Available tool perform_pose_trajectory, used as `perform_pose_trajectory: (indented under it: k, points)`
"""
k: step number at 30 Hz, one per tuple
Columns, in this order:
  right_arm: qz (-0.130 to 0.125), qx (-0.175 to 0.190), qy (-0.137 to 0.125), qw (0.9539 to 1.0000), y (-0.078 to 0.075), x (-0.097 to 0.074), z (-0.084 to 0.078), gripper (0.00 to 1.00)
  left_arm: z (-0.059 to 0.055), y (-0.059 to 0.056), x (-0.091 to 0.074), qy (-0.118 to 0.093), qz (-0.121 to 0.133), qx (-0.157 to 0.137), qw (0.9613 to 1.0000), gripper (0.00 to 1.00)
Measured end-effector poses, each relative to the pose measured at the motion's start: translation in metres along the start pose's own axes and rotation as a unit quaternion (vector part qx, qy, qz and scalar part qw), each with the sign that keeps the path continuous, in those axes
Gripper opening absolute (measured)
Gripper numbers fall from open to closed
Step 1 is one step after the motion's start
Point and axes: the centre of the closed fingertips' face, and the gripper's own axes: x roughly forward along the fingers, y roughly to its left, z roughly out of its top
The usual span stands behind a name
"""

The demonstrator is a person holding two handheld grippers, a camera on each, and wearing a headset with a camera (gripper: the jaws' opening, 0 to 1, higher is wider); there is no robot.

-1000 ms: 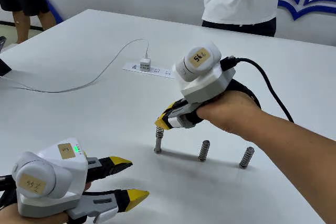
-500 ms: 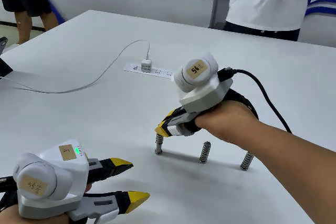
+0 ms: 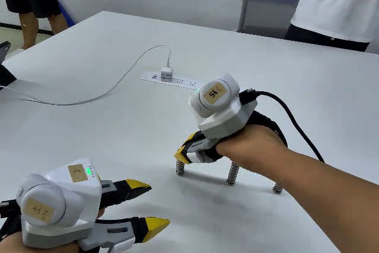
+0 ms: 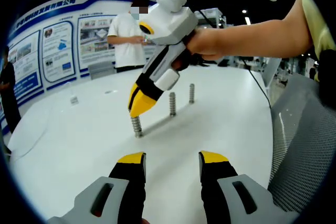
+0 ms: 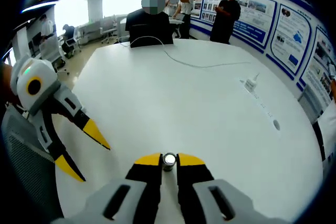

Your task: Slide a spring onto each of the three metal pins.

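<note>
right gripper low over the counter, jaws pinching the top of the first spring at the 9 o'clock end of the row. round pin top shows between the tips. second spring and third spring stand upright toward 3 o'clock. left gripper at 7 o'clock, jaws spread, holding nothing, well apart from the row.

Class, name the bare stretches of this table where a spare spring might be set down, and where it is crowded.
Bare table lies between the white cable and the left gripper, and beyond the power strip toward the far edge. It is crowded round the three pins, where the right gripper has its jaws around the end pin.
</note>
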Motion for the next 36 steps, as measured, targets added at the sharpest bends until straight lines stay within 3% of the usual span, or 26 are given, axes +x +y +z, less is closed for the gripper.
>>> perform_pose_trajectory:
  k: [14, 36]
  points:
    - [0.001, 0.005, 0.006, 1.0000, 0.001, 0.007, -0.008, 0.12, -0.001, 0.001, 0.000, 0.000, 0.001, -0.002, 1.0000, 0.41]
    - [-0.010, 0.006, -0.030, 0.9995, 0.009, -0.020, -0.006, 0.20, 0.005, 0.005, -0.001, -0.005, 0.007, -0.001, 1.0000, 0.43]
